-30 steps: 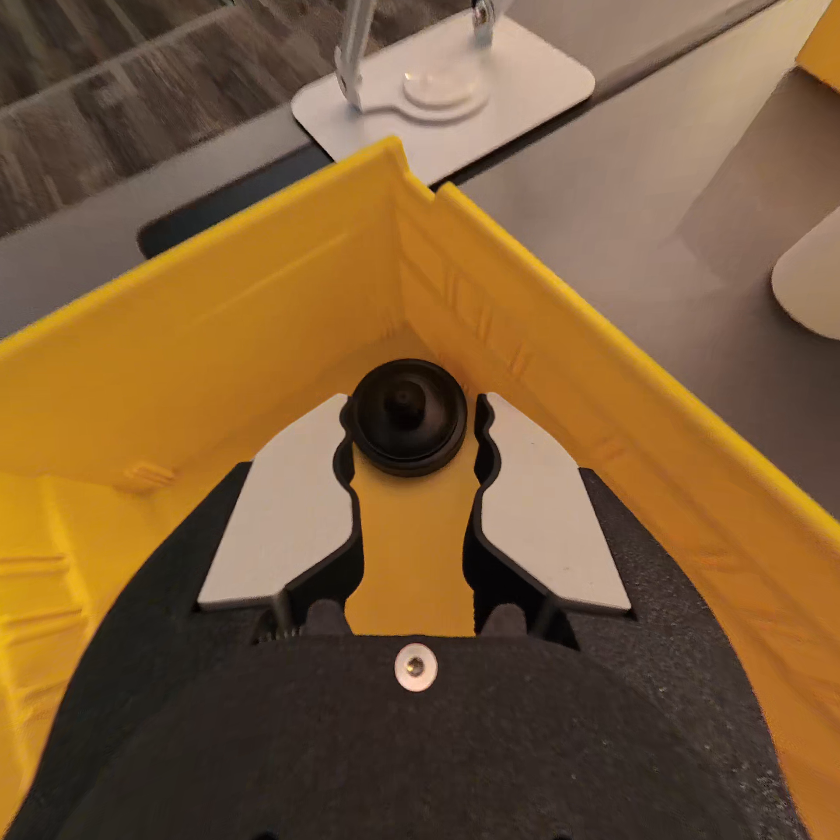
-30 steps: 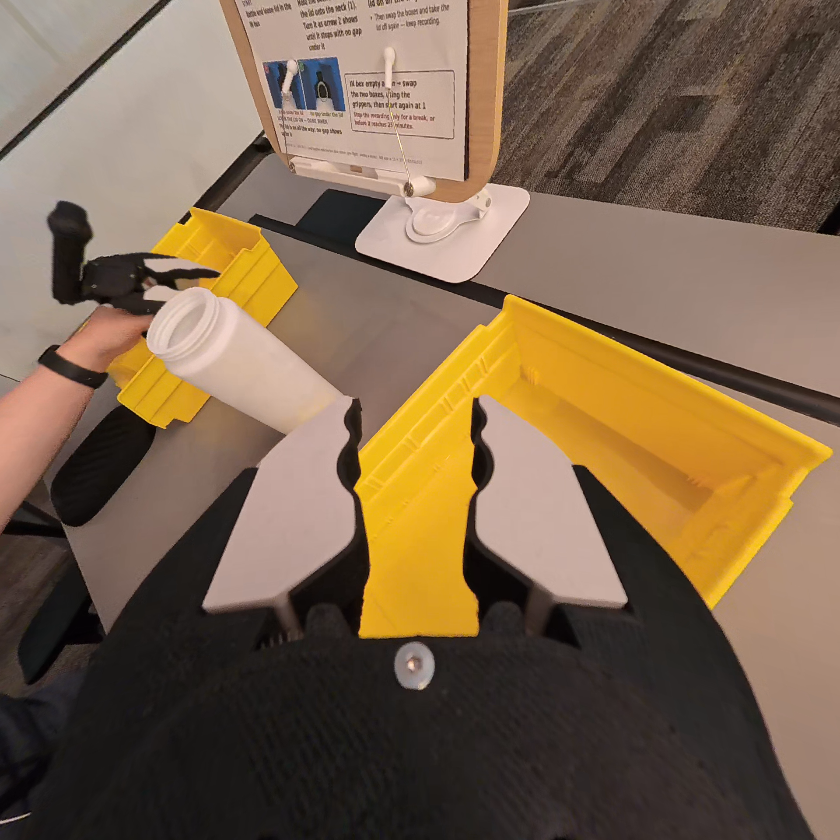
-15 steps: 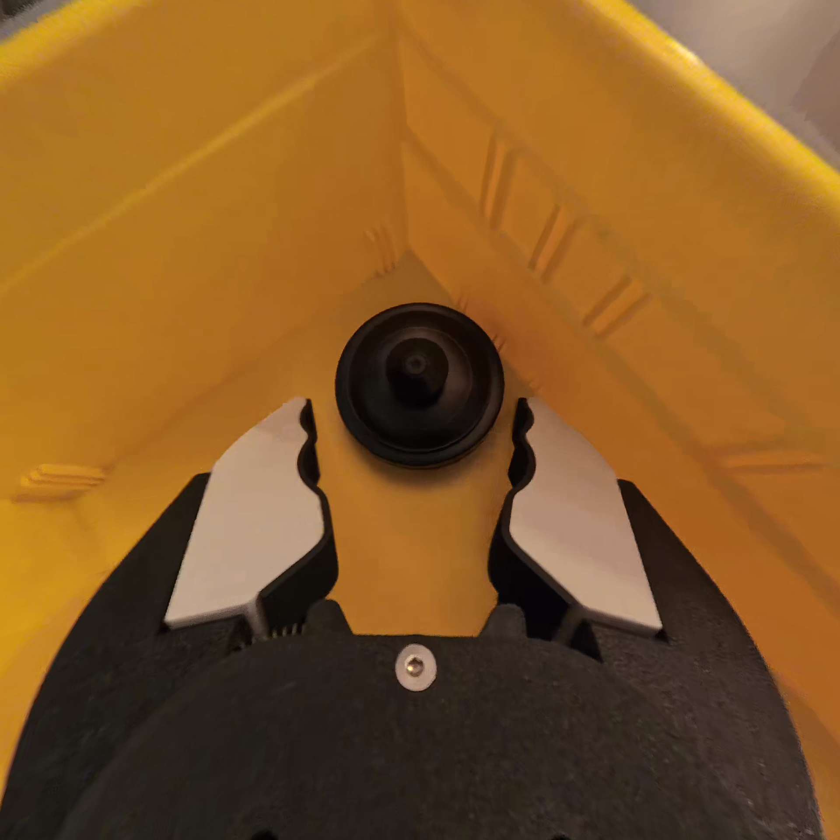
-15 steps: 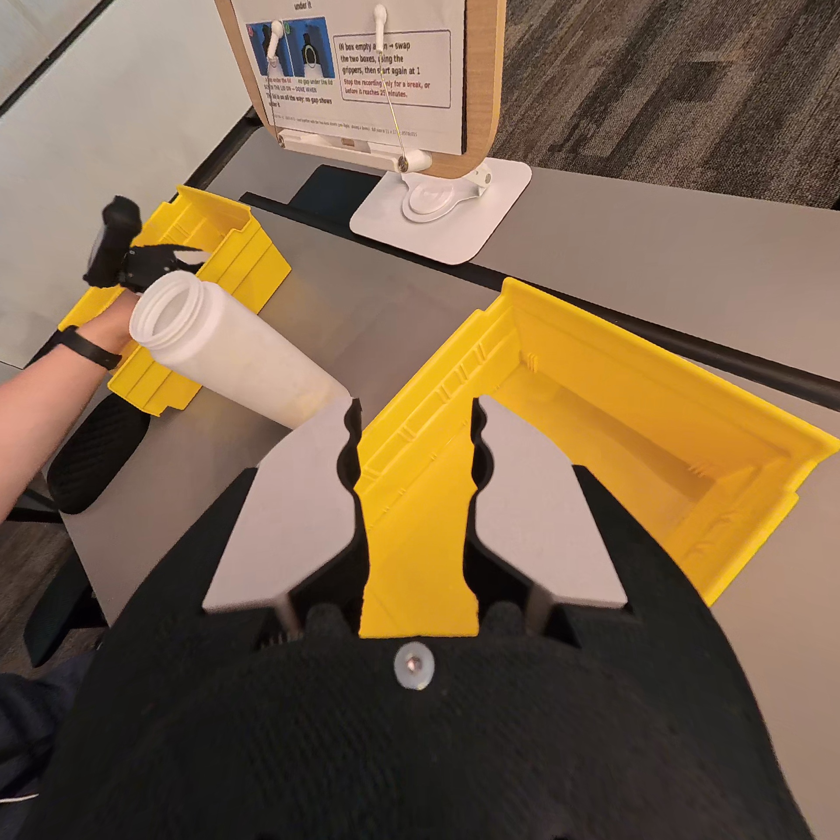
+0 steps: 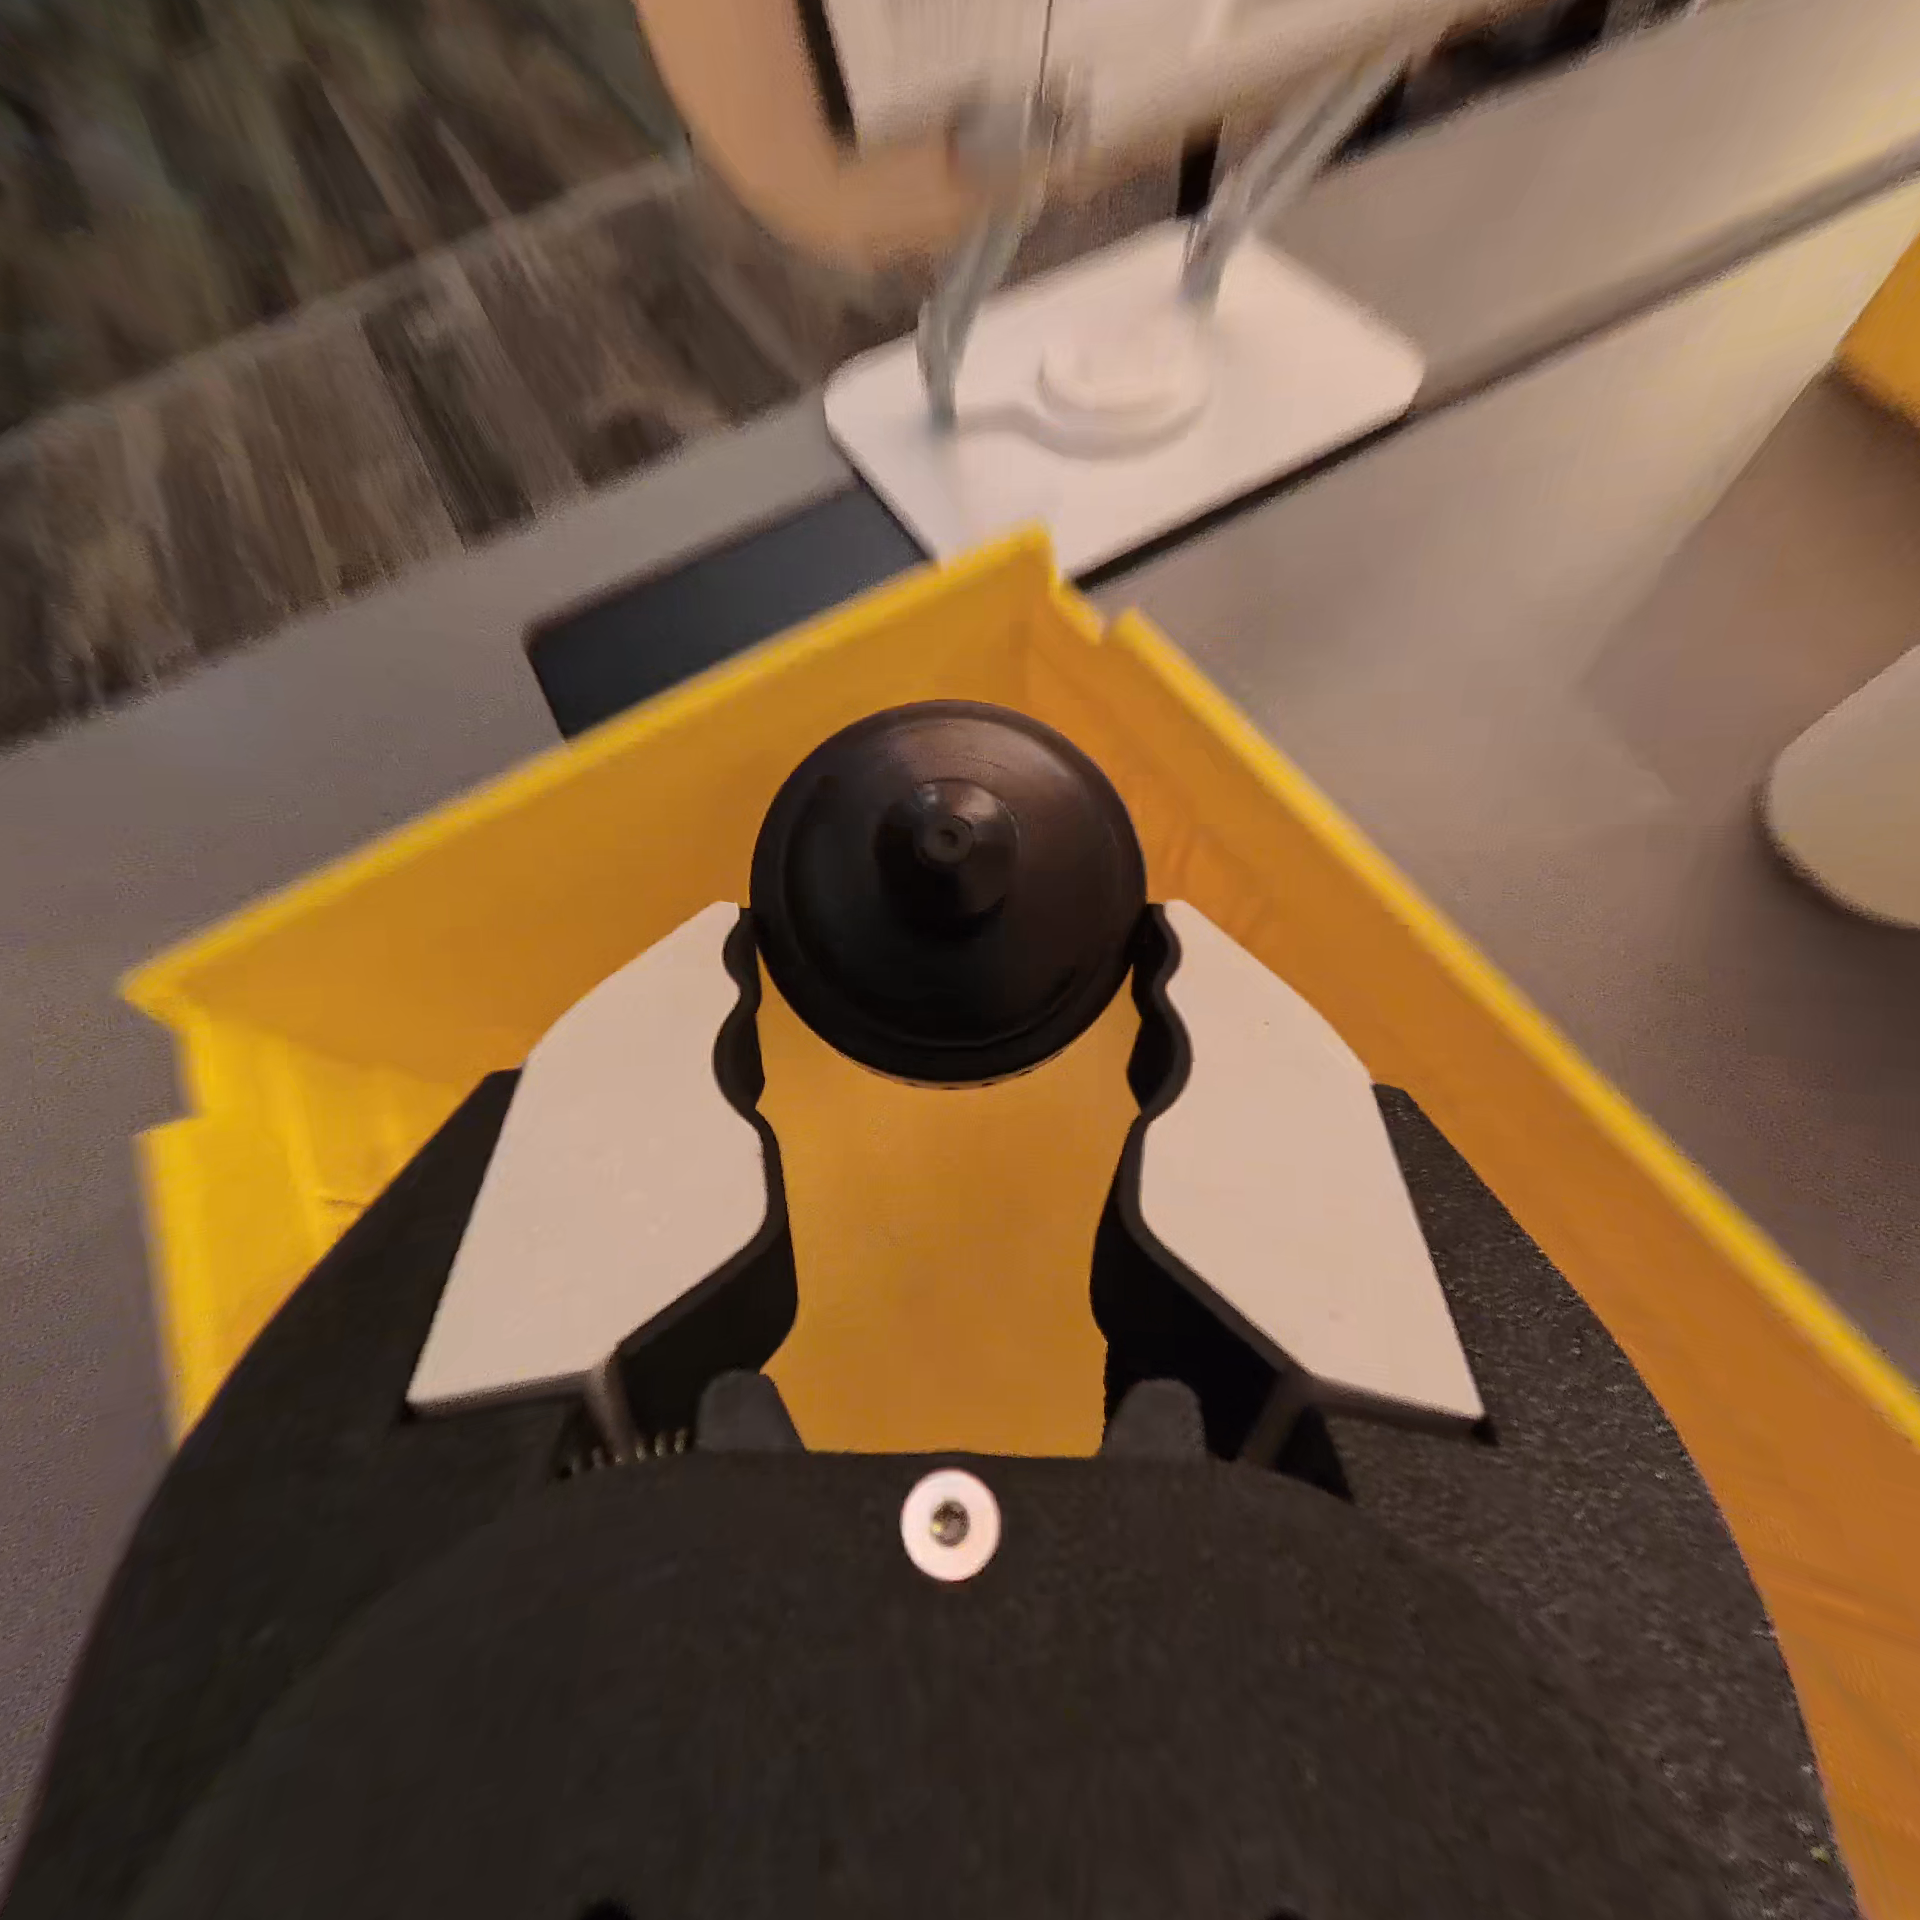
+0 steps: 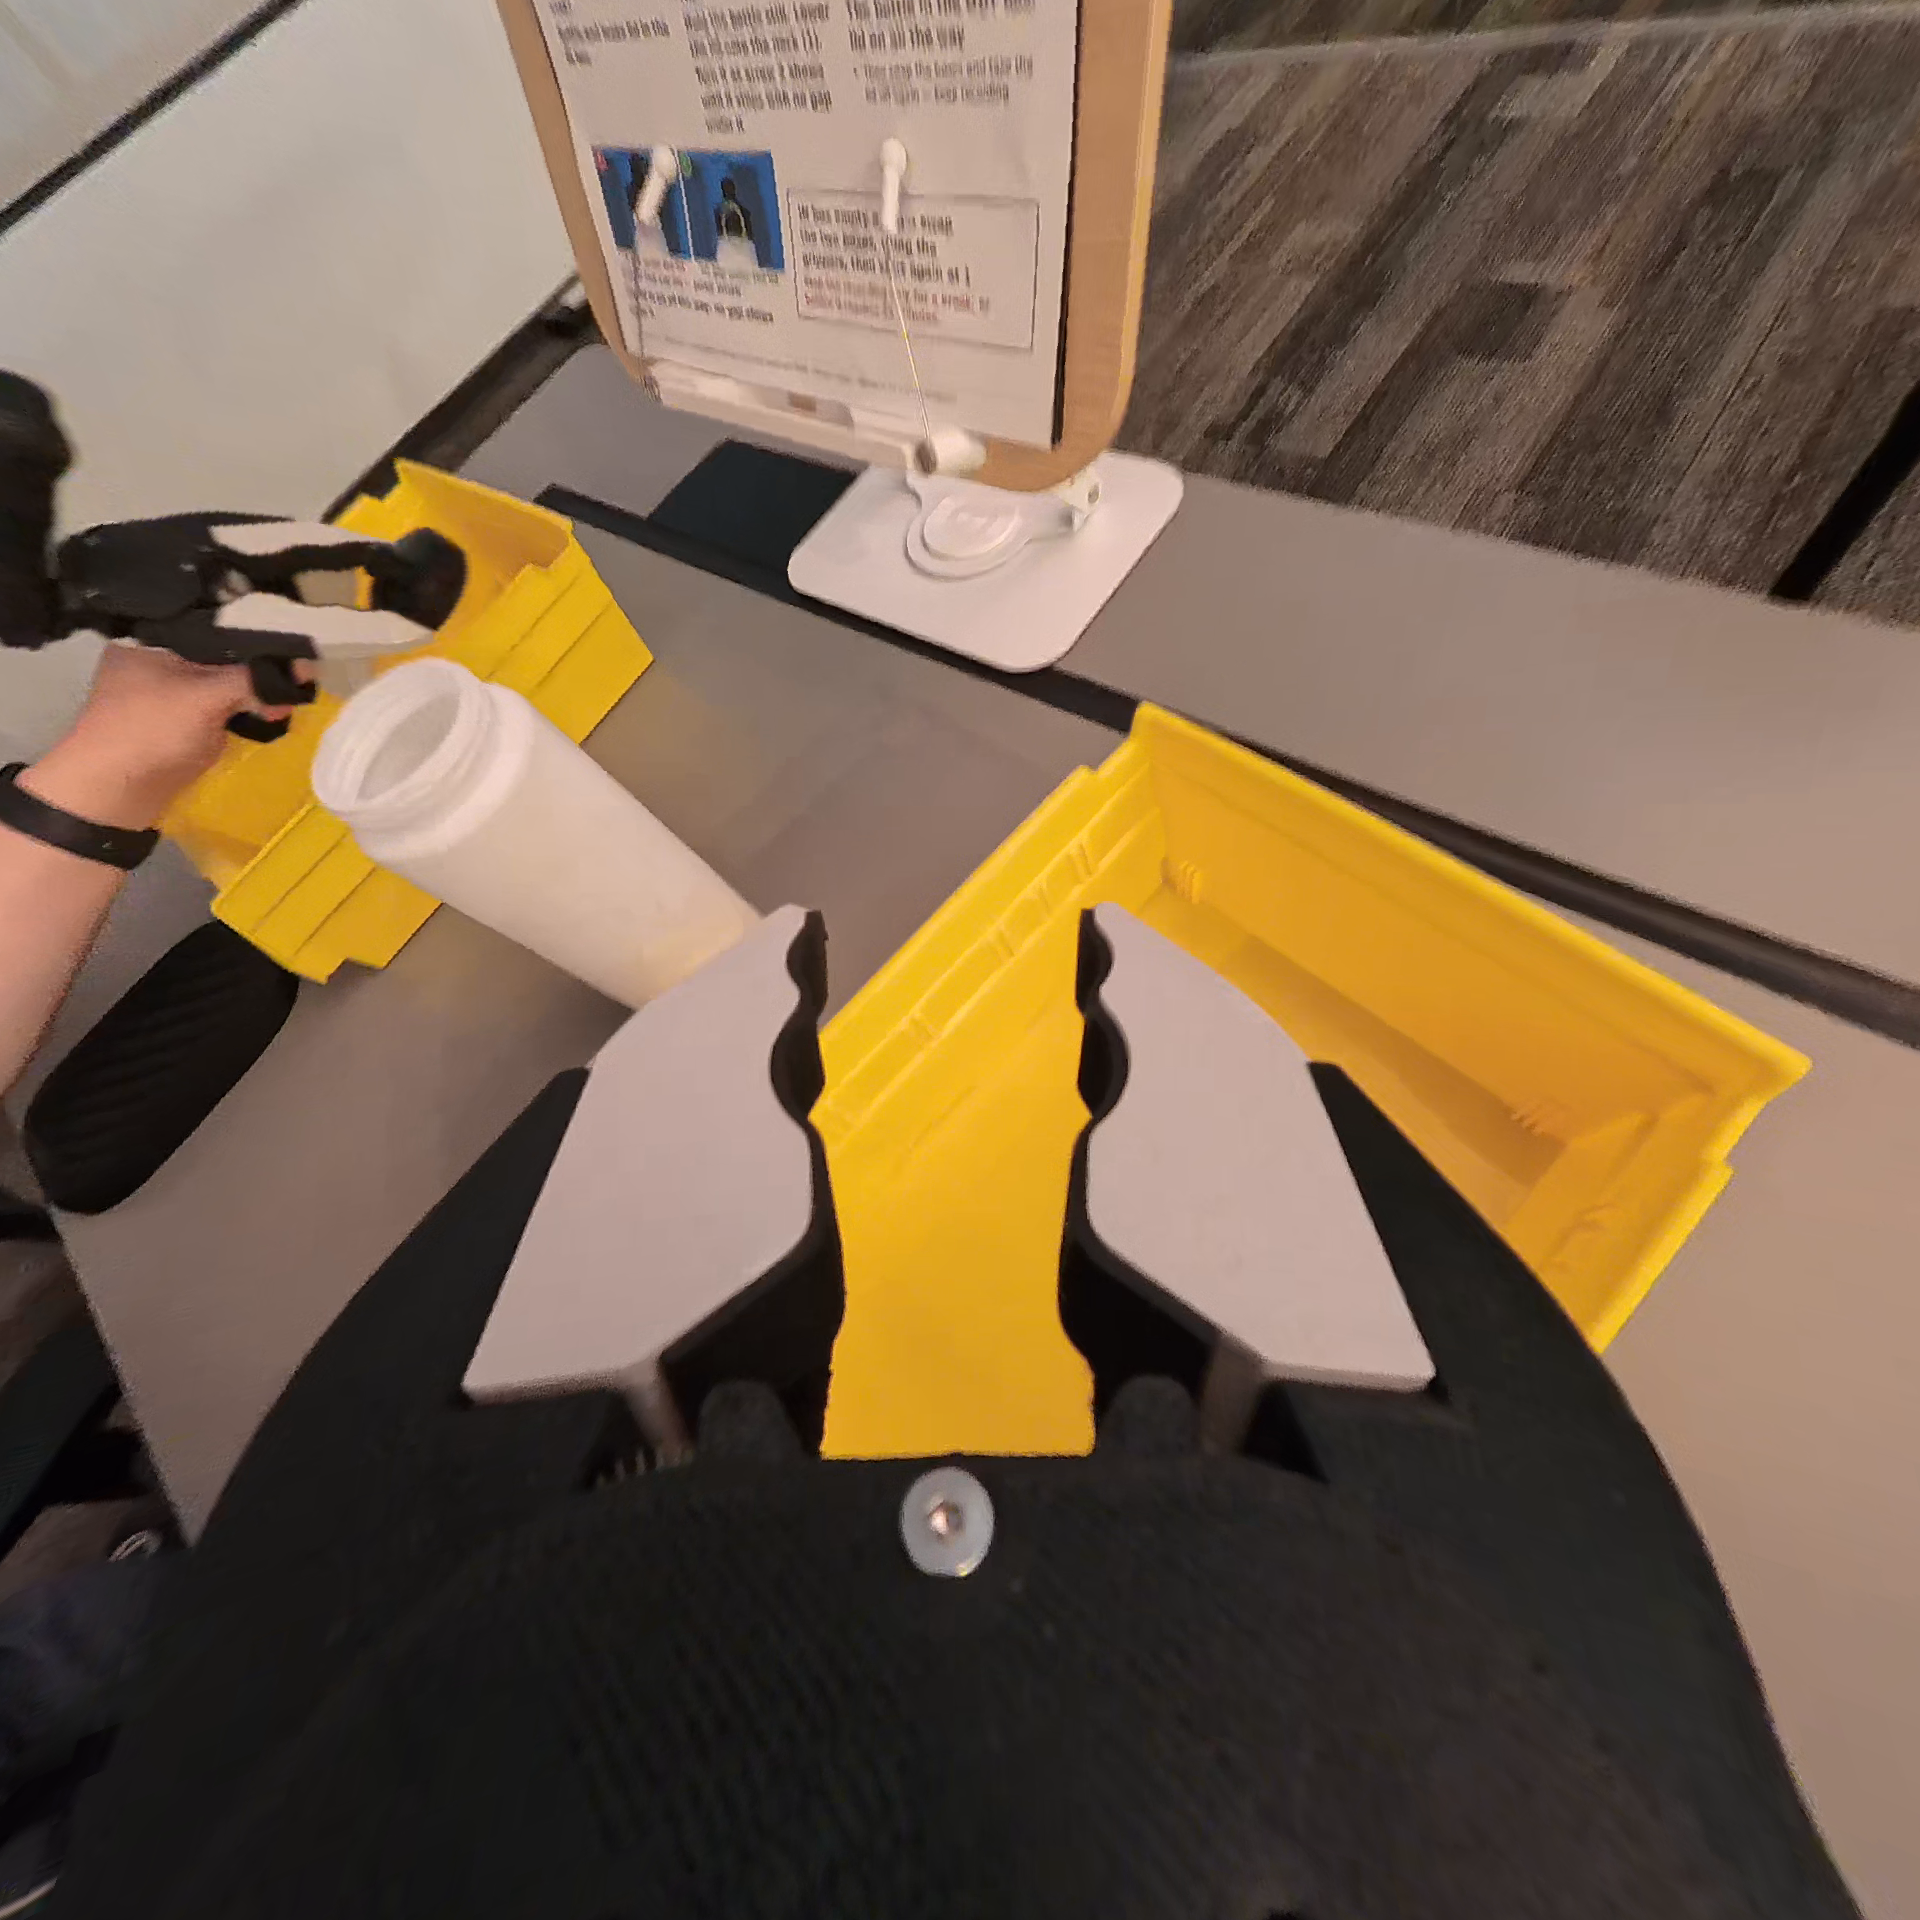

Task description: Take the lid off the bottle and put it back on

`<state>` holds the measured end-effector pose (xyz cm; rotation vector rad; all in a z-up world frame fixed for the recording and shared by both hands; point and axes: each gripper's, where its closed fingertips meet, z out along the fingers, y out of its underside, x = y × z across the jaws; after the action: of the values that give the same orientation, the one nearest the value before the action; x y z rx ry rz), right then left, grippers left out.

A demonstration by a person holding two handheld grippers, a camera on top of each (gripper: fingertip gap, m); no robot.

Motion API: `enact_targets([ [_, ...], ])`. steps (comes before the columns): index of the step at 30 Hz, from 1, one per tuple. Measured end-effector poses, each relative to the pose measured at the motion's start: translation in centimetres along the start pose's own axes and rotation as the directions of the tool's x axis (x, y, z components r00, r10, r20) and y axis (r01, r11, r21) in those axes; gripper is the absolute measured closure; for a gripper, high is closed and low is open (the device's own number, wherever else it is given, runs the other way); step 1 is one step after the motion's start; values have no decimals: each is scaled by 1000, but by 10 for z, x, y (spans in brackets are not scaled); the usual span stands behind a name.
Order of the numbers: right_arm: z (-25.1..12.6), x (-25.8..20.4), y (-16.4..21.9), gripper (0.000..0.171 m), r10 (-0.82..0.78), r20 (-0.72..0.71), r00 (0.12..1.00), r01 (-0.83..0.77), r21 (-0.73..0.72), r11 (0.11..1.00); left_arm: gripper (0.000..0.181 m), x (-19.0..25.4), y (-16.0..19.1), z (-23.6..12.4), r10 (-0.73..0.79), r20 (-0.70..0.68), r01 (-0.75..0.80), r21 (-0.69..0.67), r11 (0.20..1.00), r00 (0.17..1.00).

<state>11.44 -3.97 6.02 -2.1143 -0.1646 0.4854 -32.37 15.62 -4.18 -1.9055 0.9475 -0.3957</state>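
Note:
My left gripper is shut on the black lid, nozzle towards the camera, and holds it above the small yellow bin. In the right wrist view the left gripper shows at far left with the lid over that bin. The white bottle stands on the grey table with its threaded mouth uncovered, just right of the small bin. Its white body also shows at the right edge of the left wrist view. My right gripper is open and empty, over the near corner of the large yellow bin.
An instruction board on a white stand base stands at the back of the table. A person's hand holds the left gripper. A black padded armrest sits at the table's left edge. The large bin holds nothing.
My left gripper opened around the lid on the small bin's floor, shut on it and lifted it above the bin. The right gripper barely moved.

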Motion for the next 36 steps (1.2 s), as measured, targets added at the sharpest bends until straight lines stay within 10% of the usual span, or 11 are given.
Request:
enact_targets([
  [6,-35,-81,-65,124,-343,64,937,291,399,869,112,88,-95,-83,168,-246,-78,339,938,954],
  [11,-47,-202,-59,116,-725,130,676,493,651,577,112,199,-120,-122,420,-467,-215,430,877,778],
  [16,-8,-279,-13,97,-795,366,484,548,581,601,112,267,-125,-133,585,-500,-371,465,804,639],
  [36,71,-284,43,104,-821,408,399,778,324,539,112,284,-97,-116,589,-562,-406,427,808,580],
])
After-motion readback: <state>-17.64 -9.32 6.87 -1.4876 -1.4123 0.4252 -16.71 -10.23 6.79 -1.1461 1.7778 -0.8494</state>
